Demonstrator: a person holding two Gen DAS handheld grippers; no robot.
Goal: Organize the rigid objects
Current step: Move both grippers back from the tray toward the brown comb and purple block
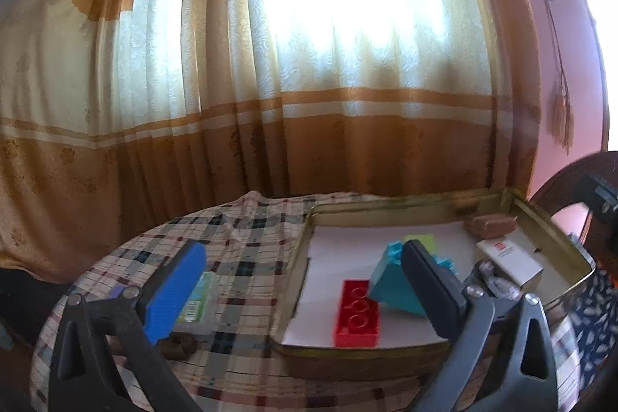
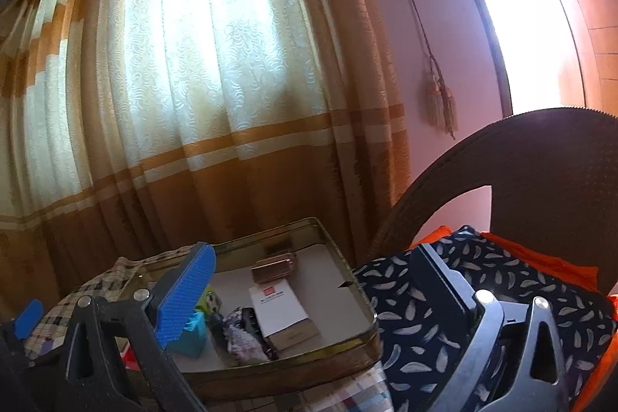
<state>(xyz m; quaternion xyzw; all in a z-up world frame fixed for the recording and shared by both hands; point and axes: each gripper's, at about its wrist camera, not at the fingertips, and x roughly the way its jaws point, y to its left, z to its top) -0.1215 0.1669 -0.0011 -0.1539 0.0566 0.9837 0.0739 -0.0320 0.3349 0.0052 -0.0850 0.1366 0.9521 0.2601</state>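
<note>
Jaws wide apart, nothing held: left gripper (image 1: 301, 292) above checked tablecloth (image 1: 239, 250); right gripper (image 2: 313, 300) likewise. Red brick (image 1: 357, 313) touching teal brick (image 1: 390, 280) inside tin tray (image 1: 386, 209), white box (image 1: 510, 263) at 2 o'clock.

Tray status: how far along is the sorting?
Done: red brick, teal block, white box and brown case lie in the tray. In hand: nothing; left gripper and right gripper are open. Left: green packet on the tablecloth.
</note>
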